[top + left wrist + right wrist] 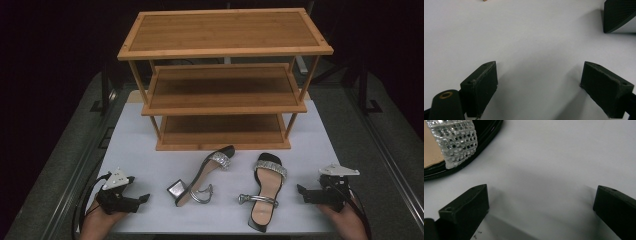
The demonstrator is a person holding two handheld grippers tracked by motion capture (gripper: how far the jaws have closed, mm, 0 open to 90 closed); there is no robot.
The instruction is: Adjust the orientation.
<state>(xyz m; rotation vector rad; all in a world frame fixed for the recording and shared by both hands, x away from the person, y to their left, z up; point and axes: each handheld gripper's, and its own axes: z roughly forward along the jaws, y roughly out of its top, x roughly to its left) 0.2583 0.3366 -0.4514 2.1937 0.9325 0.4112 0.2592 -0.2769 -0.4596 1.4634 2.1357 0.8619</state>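
Note:
Two black sandals with glittery silver straps lie on the white table. The left sandal (202, 180) rests tipped on its side, its mirrored block heel (619, 15) toward my left gripper. The right sandal (265, 192) lies flat, sole down; its rhinestone strap (454, 140) shows in the right gripper view. My left gripper (145, 198) rests near the table's front left, jaws wide apart over bare table (539, 72). My right gripper (301, 191) sits at the front right, open too, with nothing between its jaws (541, 205).
A three-tier wooden shelf rack (225, 80) stands at the back of the table (135, 140), all tiers bare. Dark floor and metal rails (80, 165) flank the table. A hand holds each gripper at the table's front edge.

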